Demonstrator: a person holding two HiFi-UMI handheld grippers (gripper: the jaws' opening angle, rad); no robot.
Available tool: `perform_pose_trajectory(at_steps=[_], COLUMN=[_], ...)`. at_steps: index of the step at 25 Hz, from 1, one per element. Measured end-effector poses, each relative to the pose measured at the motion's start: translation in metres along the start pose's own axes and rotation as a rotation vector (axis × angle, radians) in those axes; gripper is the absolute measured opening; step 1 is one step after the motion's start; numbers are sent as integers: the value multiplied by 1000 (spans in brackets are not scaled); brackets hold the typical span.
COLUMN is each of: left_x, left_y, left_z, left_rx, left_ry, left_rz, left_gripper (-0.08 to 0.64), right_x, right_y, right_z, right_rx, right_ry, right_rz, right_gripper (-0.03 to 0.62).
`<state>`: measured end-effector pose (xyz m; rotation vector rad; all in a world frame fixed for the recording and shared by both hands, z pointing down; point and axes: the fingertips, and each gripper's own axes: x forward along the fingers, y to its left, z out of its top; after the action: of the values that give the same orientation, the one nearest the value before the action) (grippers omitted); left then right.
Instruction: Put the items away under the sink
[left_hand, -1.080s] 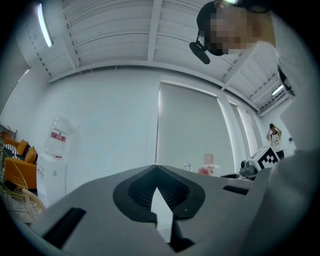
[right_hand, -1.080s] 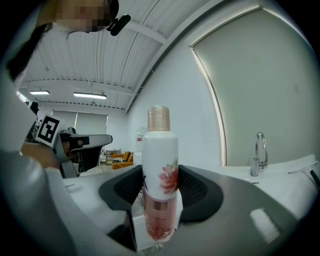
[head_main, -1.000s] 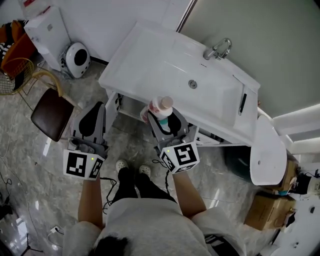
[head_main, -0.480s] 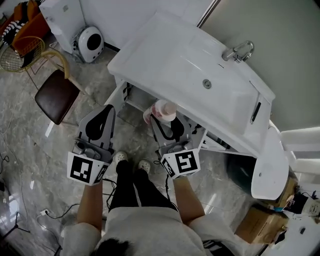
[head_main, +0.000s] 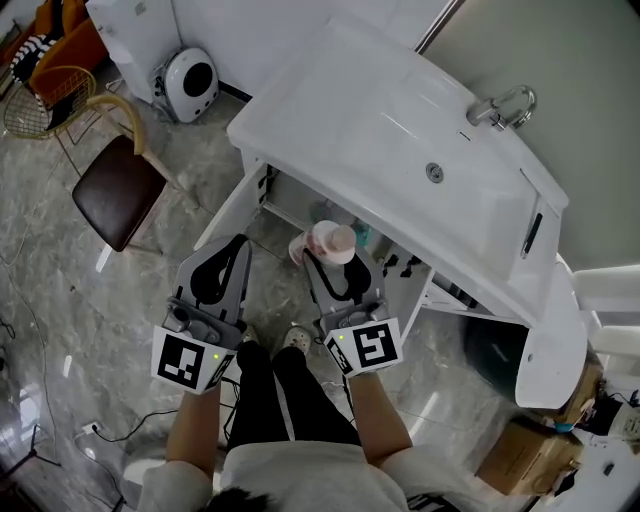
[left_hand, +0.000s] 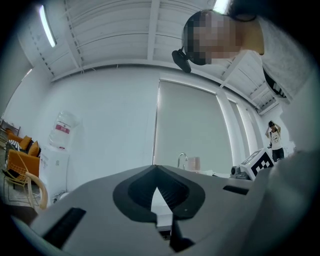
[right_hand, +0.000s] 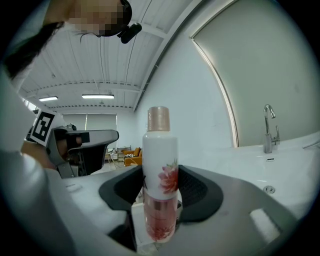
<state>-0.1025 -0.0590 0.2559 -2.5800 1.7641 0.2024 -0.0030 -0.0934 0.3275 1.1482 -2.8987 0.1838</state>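
Observation:
A white bottle (head_main: 326, 243) with pink flower print and a rose-gold cap stands upright in my right gripper (head_main: 331, 263), which is shut on its lower body. In the right gripper view the bottle (right_hand: 160, 170) fills the gap between the jaws. It hangs in front of the open cabinet (head_main: 300, 208) below the white sink (head_main: 400, 130), outside the opening. My left gripper (head_main: 231, 247) hangs to the left, near the open cabinet door (head_main: 232, 212). In the left gripper view its jaws (left_hand: 156, 170) meet with nothing between them.
A faucet (head_main: 505, 105) rises at the sink's far right. A teal item (head_main: 360, 235) shows inside the cabinet. A brown chair (head_main: 118, 188), a round white device (head_main: 190, 75) and a wire chair (head_main: 40, 105) stand left. A white oval lid (head_main: 555, 330) and cardboard box (head_main: 525, 450) lie right.
Both grippers and the bottle have come lower and back from the sink's front edge. The open cabinet below the basin now shows more fully.

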Motion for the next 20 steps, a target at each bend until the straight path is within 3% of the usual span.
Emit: perform_pose_trajectory(at_steps=[9, 20], left_x=[-6, -2], left_y=[27, 22], left_z=[-65, -177], left_rx=[-15, -3], left_ry=[84, 133], left_rz=[-38, -106], left_gripper=[-2, -2], right_x=[29, 57], right_y=[10, -10], right_z=[-43, -145], right_rx=[-8, -20], right_ry=[-24, 1], right_rz=[-27, -37], right_gripper=[227, 227])
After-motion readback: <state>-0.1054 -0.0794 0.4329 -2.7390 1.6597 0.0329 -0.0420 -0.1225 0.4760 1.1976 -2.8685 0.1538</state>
